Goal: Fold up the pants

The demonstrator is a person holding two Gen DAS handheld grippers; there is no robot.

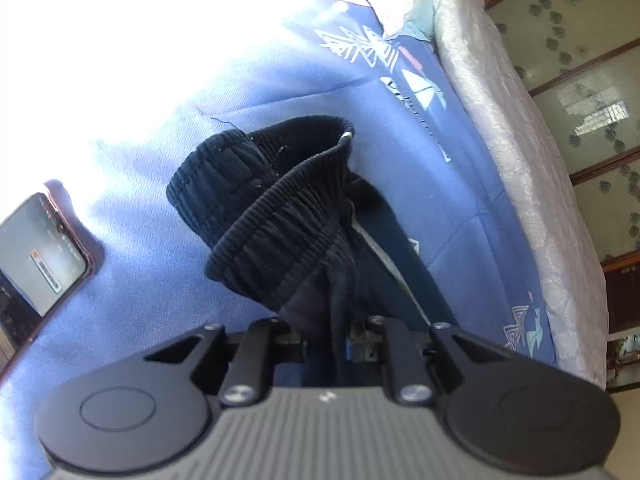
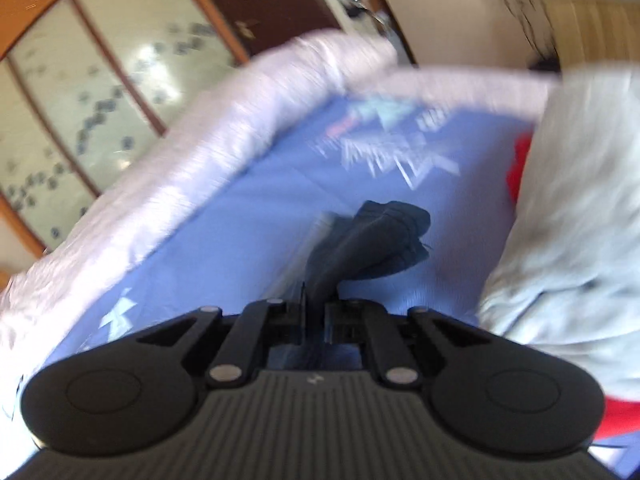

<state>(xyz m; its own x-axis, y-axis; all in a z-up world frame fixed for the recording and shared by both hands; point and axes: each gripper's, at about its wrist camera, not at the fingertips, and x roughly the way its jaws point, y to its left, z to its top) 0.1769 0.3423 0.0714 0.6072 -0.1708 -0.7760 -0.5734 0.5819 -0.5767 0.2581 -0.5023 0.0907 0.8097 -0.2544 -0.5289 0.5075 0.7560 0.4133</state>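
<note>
Left wrist view, nearest first: left gripper [image 1: 326, 340], black linkage on grey ribbed body, at 6 o'clock of frame; fingers drawn narrow and clamped on the dark navy ribbed-waist pants [image 1: 276, 216]. Dark fabric rising from between the fingers toward 12 o'clock, gathered into a bunch. Elastic ribbed waistband [image 1: 280, 204] curled open at frame centre, loose threads showing at its upper edge. Grey stripe visible along a trouser fold at about 4 o'clock of the waistband. Pants lying on the blue bedsheet with white geometric print [image 1: 400, 120]. Smartphone with lit screen [image 1: 36, 252] at 9 o'clock, resting on the sheet, well apart from the pants. Pale pink quilted mattress edge [image 1: 520, 184] running from 1 o'clock to 4 o'clock. Wooden-framed frosted floral panels [image 1: 592, 92] beyond, at 2 o'clock. Upper left of sheet washed out by glare.

Right wrist view, motion-blurred: right gripper [image 2: 316, 316] at 6 o'clock, fingers narrow and closed on a strip of the same dark pants [image 2: 384, 240], which stretches away toward 12 o'clock and ends in a crumpled bunch on the blue sheet. Light grey garment [image 2: 568, 220] at 3 o'clock; red fabric [image 2: 520, 168] beside it, contact not discernible. Pink mattress edge at 10 o'clock, panelled doors behind at 11 o'clock.
</note>
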